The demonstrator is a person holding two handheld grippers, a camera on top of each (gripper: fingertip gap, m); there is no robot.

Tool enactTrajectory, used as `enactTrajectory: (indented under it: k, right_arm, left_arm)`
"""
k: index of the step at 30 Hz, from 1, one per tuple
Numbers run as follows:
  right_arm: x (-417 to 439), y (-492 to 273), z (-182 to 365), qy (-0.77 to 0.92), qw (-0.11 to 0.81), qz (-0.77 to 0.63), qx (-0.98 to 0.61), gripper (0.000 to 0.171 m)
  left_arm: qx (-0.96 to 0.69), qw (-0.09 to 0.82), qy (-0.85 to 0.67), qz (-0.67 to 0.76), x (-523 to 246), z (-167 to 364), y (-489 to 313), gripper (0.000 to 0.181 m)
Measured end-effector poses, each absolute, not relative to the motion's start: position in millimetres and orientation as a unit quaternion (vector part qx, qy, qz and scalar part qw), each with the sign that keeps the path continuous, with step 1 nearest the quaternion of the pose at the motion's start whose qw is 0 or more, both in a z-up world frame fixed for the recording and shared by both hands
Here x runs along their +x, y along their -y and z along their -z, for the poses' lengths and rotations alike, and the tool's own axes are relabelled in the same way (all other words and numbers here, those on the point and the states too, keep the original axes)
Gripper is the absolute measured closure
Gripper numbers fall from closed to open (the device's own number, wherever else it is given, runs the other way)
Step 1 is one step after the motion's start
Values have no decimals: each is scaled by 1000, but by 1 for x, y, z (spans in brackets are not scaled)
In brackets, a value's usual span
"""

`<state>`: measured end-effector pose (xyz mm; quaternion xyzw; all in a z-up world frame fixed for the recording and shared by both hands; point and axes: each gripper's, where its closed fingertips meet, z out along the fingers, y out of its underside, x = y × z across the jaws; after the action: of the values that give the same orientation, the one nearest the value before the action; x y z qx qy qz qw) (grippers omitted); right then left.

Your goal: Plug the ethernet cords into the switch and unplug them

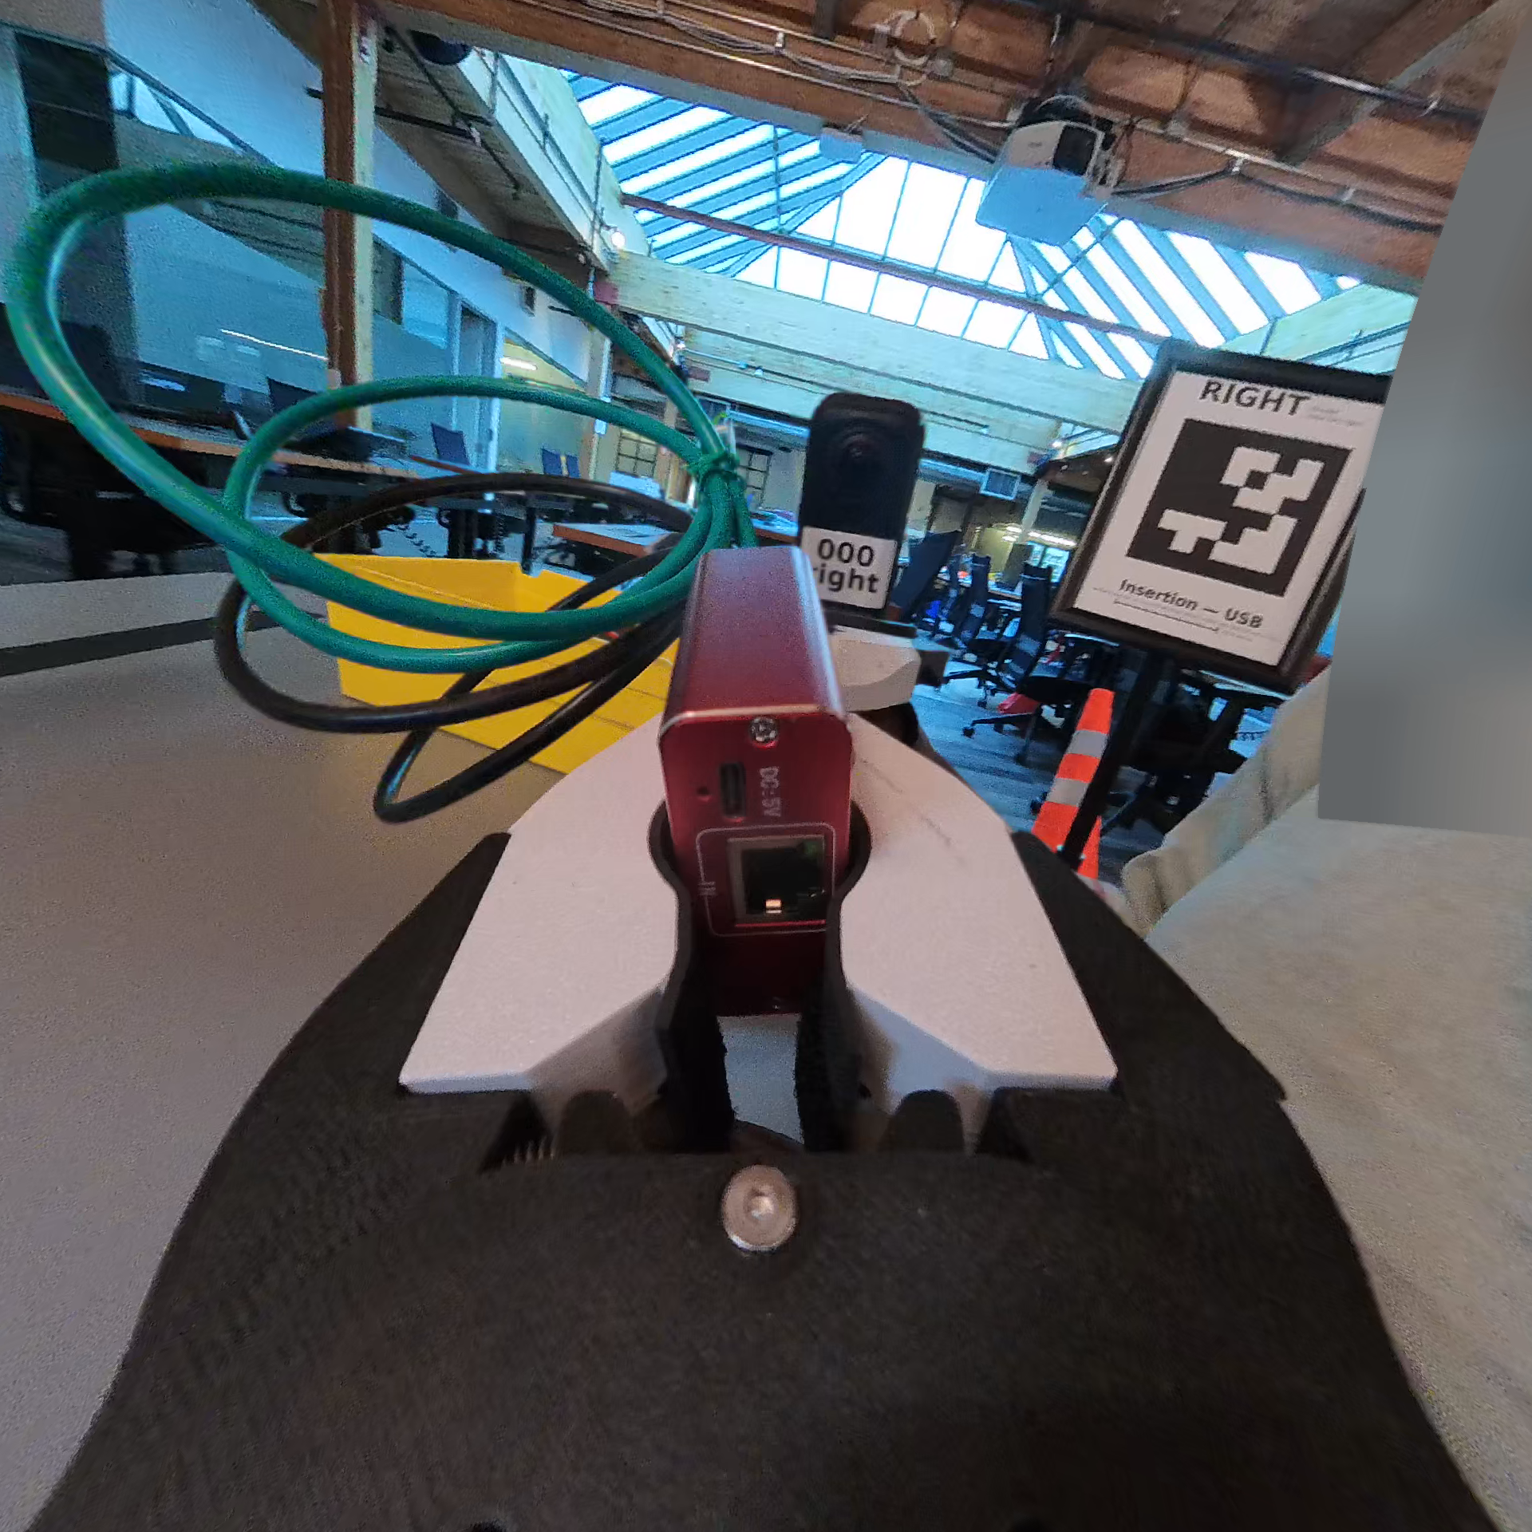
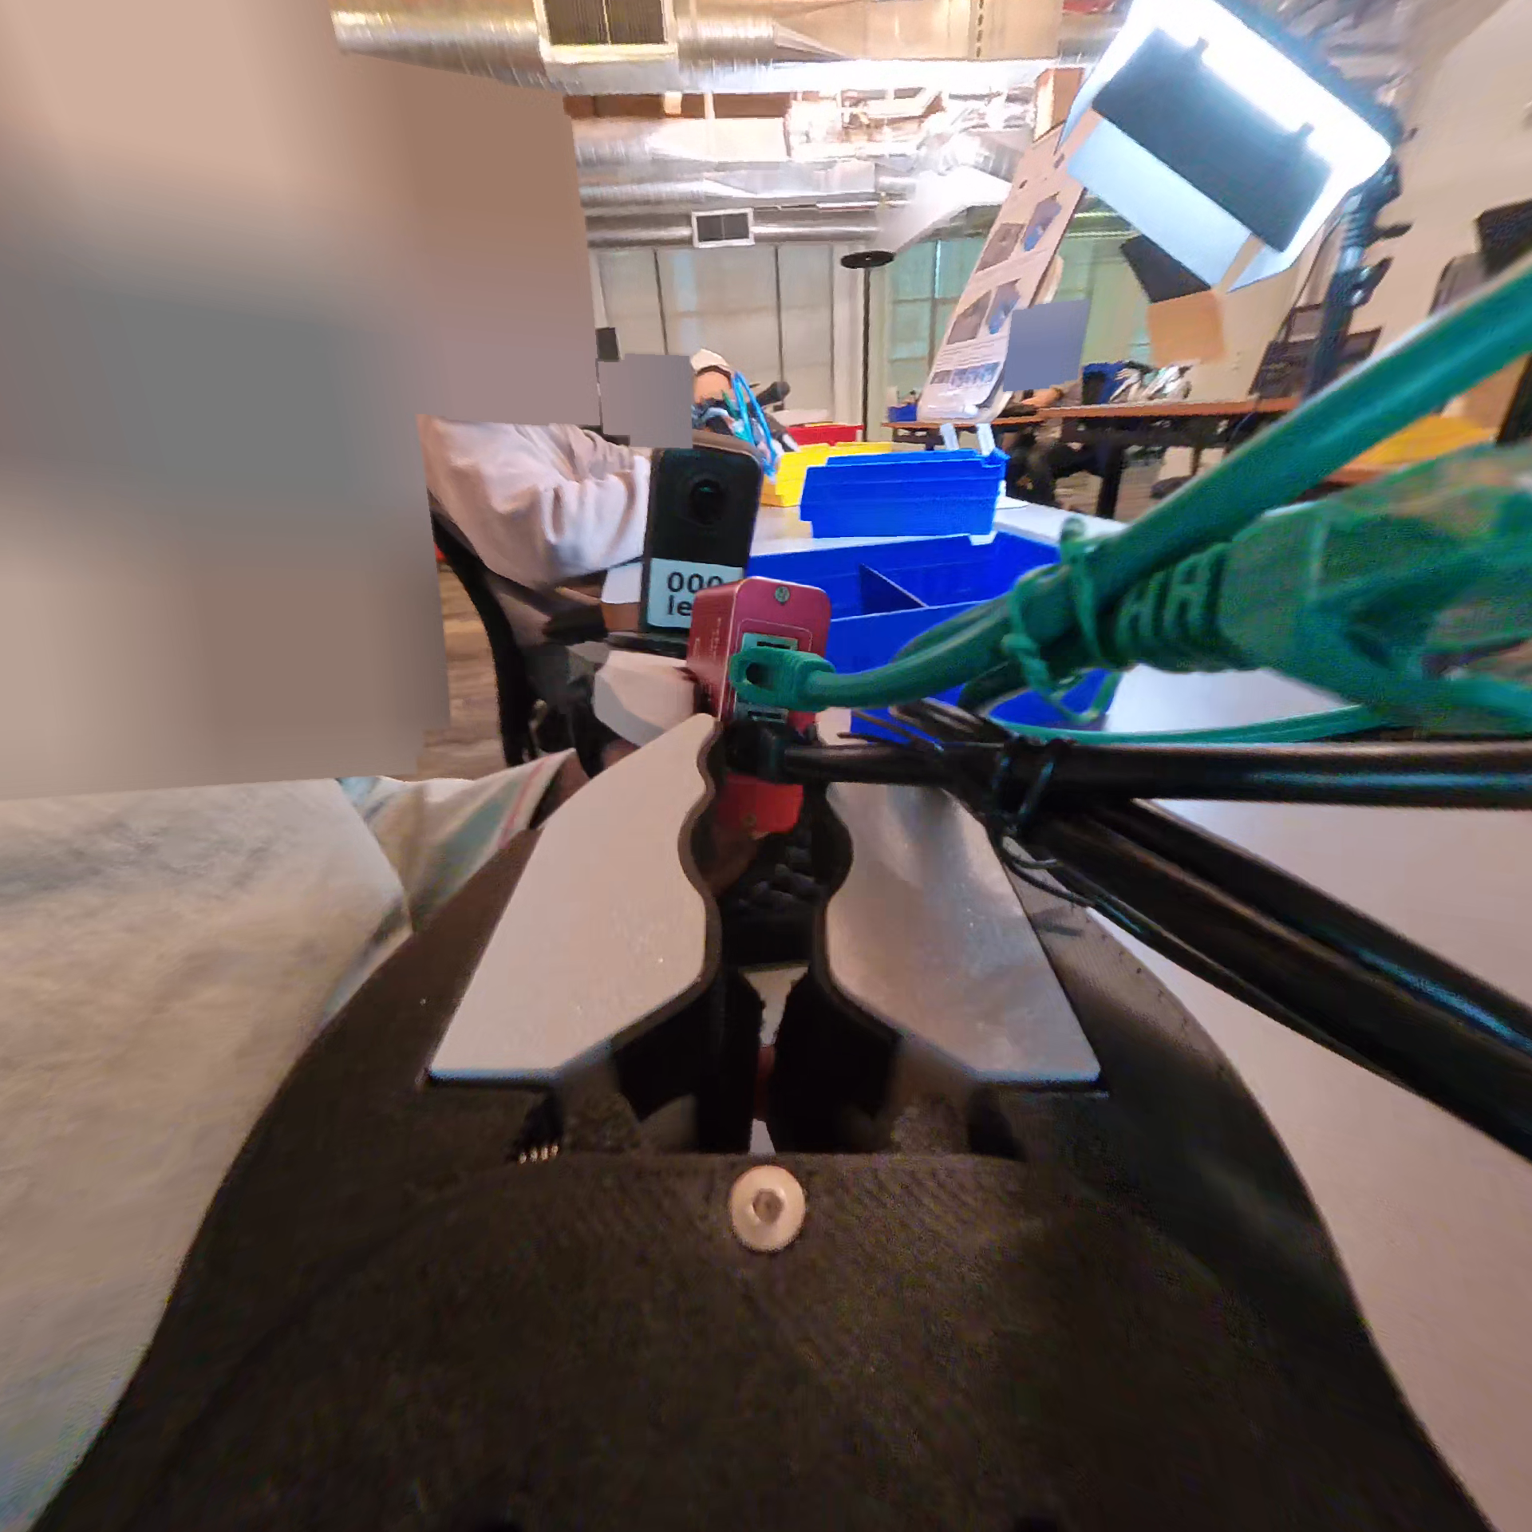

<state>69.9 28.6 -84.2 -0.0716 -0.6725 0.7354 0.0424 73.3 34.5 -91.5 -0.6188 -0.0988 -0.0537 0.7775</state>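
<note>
1. Between the white fingers of the left gripper (image 1: 758, 837) stands the red switch (image 1: 758, 796), clamped on both sides and held above the grey table (image 1: 207, 870); its near end face shows an empty ethernet port.
2. Behind the switch, the green ethernet cord (image 1: 398, 398) and the black ethernet cord (image 1: 431, 713) loop in coils over a yellow bin (image 1: 464, 597).
3. Facing it from the far end is the right gripper (image 2: 767, 767), its jaws nearly closed around the black cord's plug (image 2: 758, 750), which sits at a lower port of the switch; whether it is fully seated I cannot tell.
4. Just above that plug, the green cord's plug (image 2: 779, 676) sits in another port.
5. Blue bins (image 2: 904, 497) stand on the table beyond.
</note>
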Motion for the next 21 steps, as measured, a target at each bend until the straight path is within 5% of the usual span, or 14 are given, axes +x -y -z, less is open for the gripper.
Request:
enactTrajectory:
  k: [10, 21]
  right_arm:
    - [63, -25, 78, 667, 158, -725, -63, 151]
    - [84, -23, 66, 615, 16, -787, -45, 157]
  left_arm:
    - [-605, 788, 113, -5, 64, 86, -30, 151]
    - [-577, 815, 45, 27, 86, 71, -27, 151]
